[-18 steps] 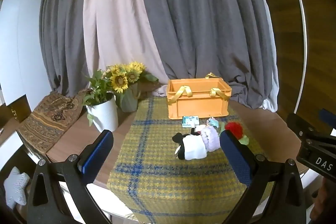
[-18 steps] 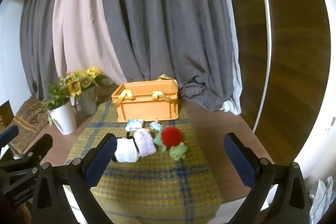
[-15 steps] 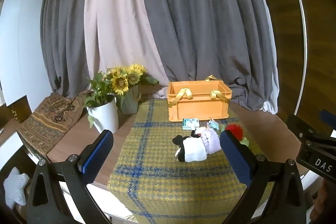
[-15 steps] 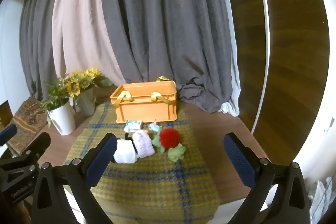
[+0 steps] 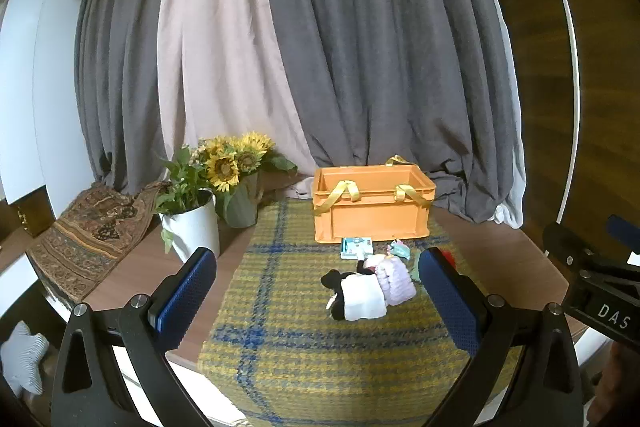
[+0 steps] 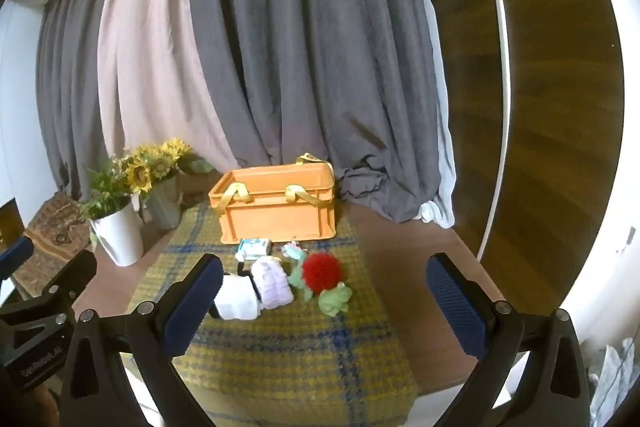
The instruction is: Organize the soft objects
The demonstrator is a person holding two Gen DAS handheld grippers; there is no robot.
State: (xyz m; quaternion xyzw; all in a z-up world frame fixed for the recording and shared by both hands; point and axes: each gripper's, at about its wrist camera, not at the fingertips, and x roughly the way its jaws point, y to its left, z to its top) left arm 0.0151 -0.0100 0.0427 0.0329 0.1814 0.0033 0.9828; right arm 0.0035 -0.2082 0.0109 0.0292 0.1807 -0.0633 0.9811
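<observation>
Soft toys (image 6: 276, 287) are heaped at 6 o'clock of the orange crate (image 6: 276, 215); both grippers (image 5: 320, 291) (image 6: 324, 291) are held wide, empty; one toy should be pinched squarely

- A crate (image 6: 276, 217) is set on the cloth (image 6: 288, 359), before the curtains (image 6: 256, 67)
- Soft toys (image 6: 280, 283) are laid before the crate
- Flower pots (image 6: 120, 239) are placed left of the cloth

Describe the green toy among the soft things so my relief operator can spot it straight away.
Find the orange crate at the far end of the plaid cloth; the toys lie in a cluster in front of it. The green frog sits at the cluster's near right, just below the fuzzy red ball, and is the only frog-shaped piece.
</observation>
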